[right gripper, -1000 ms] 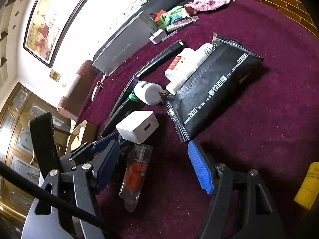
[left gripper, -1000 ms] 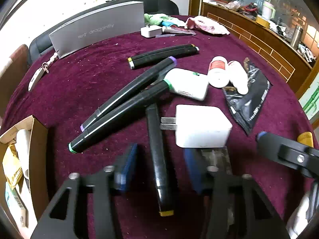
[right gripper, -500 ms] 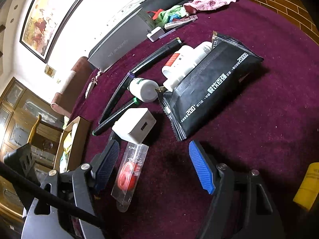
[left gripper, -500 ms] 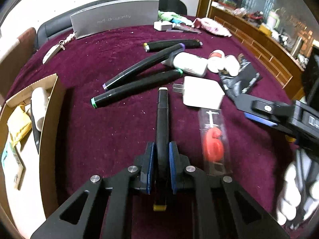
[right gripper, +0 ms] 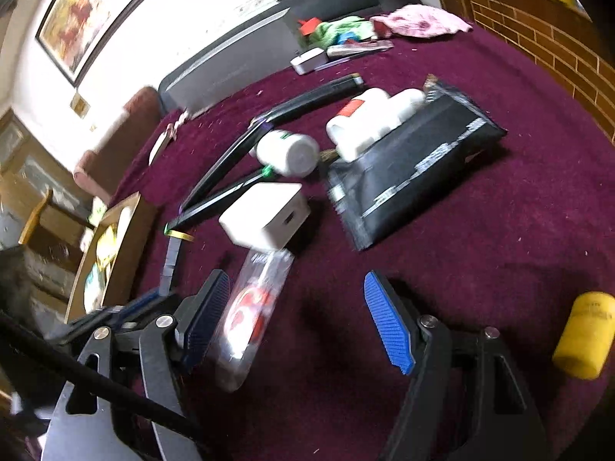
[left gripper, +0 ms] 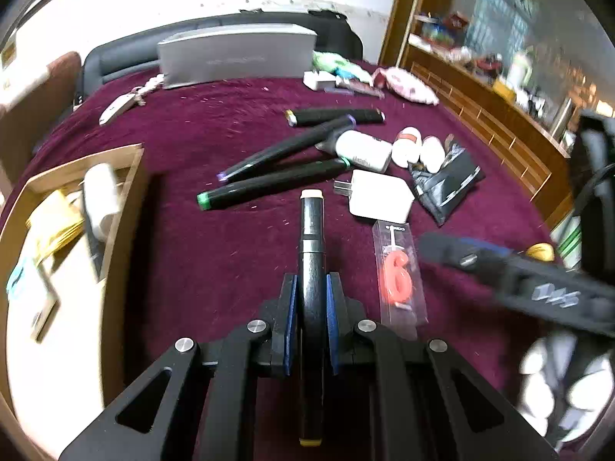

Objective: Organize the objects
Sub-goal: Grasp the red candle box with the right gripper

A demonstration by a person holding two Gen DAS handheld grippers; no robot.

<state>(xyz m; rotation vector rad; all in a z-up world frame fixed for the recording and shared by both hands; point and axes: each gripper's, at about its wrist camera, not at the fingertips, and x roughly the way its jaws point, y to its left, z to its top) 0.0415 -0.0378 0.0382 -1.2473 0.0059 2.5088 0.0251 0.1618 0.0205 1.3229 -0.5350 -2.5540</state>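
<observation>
Left gripper [left gripper: 310, 319] pinches a black yellow-capped marker [left gripper: 312, 230] at lower centre; right gripper [right gripper: 296, 319] gapes, seemingly empty

A black marker [left gripper: 311, 253] with a pale far cap and yellow near end was clamped lengthwise, lifted above the maroon cloth; three more black markers [left gripper: 269, 186] lay beyond

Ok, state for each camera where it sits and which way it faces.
Left wrist: on the left gripper, looking down its fingers, shut on a black marker, across the maroon table; right gripper intrudes.
Right wrist: on the open right gripper, above the packaged number candle.
Shared: candle, white charger, cardboard box.
</observation>
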